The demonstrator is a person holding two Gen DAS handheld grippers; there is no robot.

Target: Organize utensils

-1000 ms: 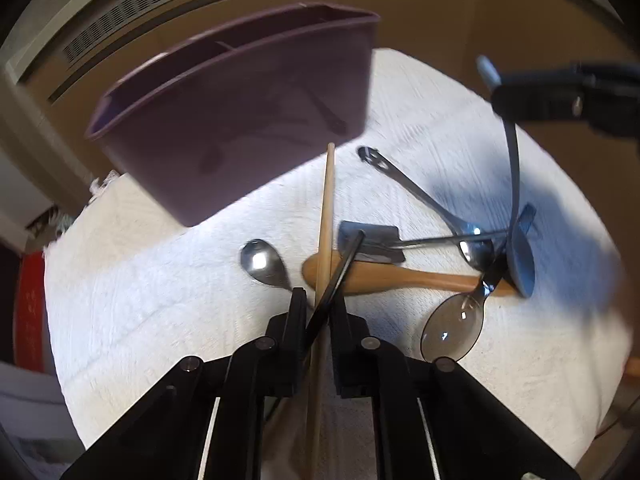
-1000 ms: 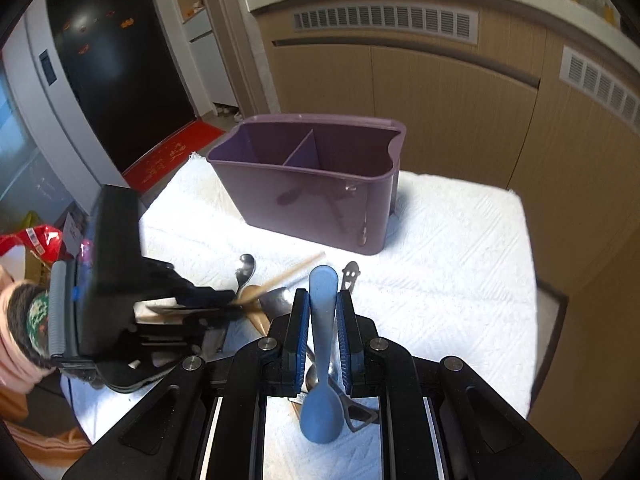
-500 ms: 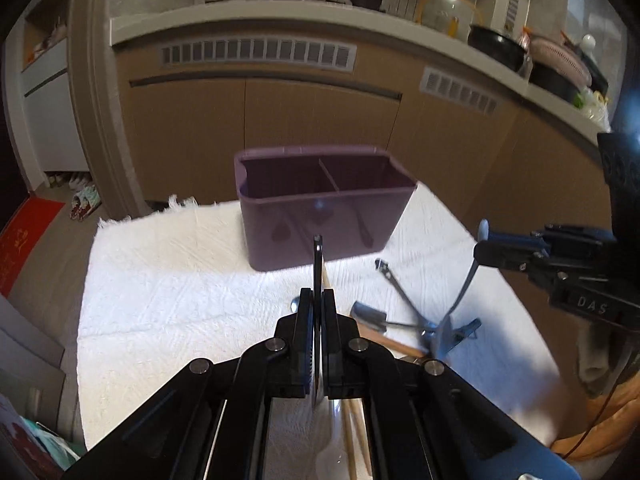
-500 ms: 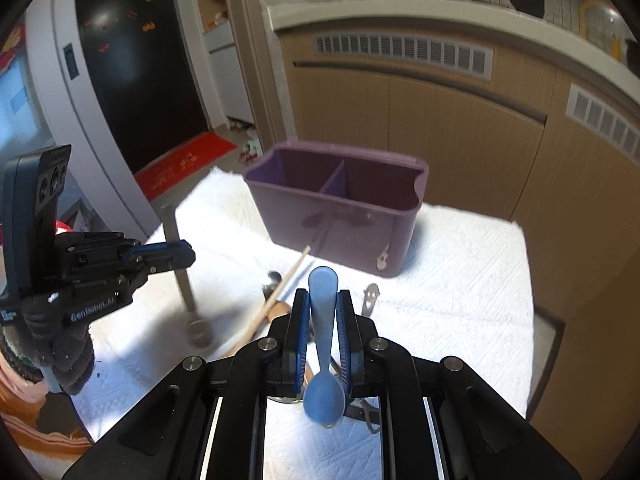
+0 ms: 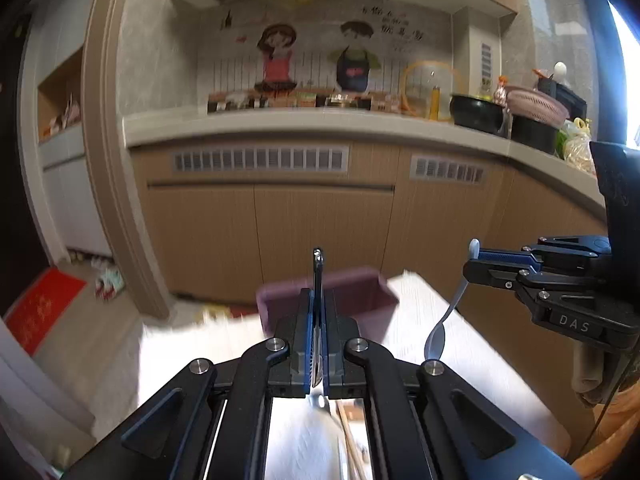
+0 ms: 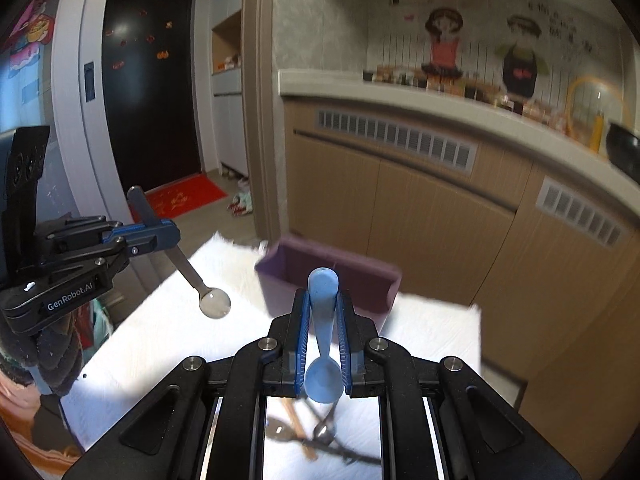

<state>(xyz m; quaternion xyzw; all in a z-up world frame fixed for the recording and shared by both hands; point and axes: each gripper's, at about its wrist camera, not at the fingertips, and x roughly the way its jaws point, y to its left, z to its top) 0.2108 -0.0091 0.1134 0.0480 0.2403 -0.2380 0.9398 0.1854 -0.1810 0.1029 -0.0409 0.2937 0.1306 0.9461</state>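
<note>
Readable text first: the right tool (image 5: 476,270) has "DAS" on its side in the left wrist view, and the left tool (image 6: 168,236) reads "GenRobot.AI" in the right wrist view. There's writing on the wall mural (image 5: 316,60) too, but it's too blurry to read.

Left tool is clamped on a metal spoon (image 6: 200,280), handle sticking up, round bowl hanging down over the white cloth (image 6: 168,340) on the table. Its own camera only shows that spoon edge-on as a thin strip. Right tool is clamped on a blue spoon (image 6: 323,336), handle pointing away, bowl near the camera; from the left side it hangs bowl-down.

Both tools are held level above the table, pointing at the purple utensil caddy (image 6: 332,280) on the far side. Only the right view shows the leftover utensils (image 6: 316,436) lying near, blurred.
</note>
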